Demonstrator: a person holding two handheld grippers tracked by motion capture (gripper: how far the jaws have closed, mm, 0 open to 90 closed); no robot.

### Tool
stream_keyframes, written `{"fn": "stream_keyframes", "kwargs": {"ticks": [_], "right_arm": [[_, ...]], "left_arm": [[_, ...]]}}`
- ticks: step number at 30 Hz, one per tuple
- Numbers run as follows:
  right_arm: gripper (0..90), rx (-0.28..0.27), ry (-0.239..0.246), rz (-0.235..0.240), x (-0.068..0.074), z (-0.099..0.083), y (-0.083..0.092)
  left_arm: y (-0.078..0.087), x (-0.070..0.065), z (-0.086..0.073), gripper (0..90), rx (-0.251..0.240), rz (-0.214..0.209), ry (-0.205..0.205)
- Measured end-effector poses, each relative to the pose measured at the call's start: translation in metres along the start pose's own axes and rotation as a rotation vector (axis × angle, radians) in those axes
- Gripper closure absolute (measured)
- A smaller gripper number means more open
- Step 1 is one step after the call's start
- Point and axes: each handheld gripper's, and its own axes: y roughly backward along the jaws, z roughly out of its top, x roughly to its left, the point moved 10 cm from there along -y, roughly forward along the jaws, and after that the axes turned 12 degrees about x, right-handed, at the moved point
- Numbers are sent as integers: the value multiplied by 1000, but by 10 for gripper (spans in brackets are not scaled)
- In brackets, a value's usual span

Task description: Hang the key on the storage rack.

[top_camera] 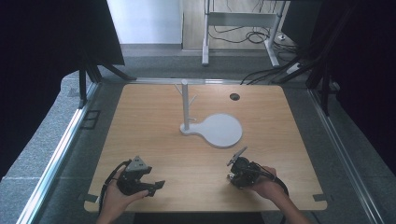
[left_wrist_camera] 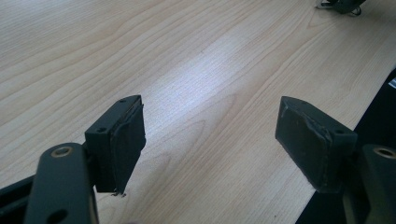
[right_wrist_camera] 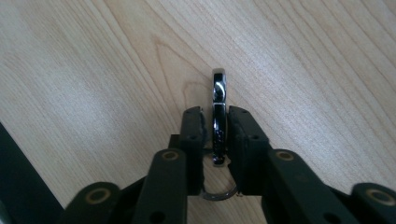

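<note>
The worktop (top_camera: 163, 140) is showing pale wood with wavy grain lines, and it is sitting inside a metal frame. Grey carpet is lying all around it. Black curtains are hanging on the left and on the right. Behind the worktop, a white desk frame (top_camera: 243, 21) is standing on the floor with black cables curling under it. A small dark round hole (top_camera: 234, 96) is sitting near the far edge of the worktop.

The left gripper (top_camera: 150, 183) is resting low at the near left, held in a hand (top_camera: 114, 198). Its fingers (left_wrist_camera: 123, 140) are standing wide apart with bare wood showing between them.

In the middle, a white stand (top_camera: 186, 107) with little pegs is rising from a flat round white base (top_camera: 222, 130). The base is looking bare.

The right gripper (top_camera: 239, 158) is sitting at the near right, just in front of the base, held in the other hand (top_camera: 266, 186). Its fingers (right_wrist_camera: 243, 140) are pressing from both sides on a shiny metal ring (right_wrist_camera: 218, 93). The ring is standing on its edge, poking out past the fingers just above the wood.
</note>
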Motion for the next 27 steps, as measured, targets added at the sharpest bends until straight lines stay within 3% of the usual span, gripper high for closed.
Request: {"fn": "stream_keyframes", "kwargs": {"ticks": [11, 27], "right_arm": [[839, 32, 8, 1, 3, 0, 0], [840, 8, 19, 24, 1, -1, 2]], "left_arm": [[0, 0, 0, 248, 1, 1, -2], [1, 0, 0, 248, 0, 5, 4]]}}
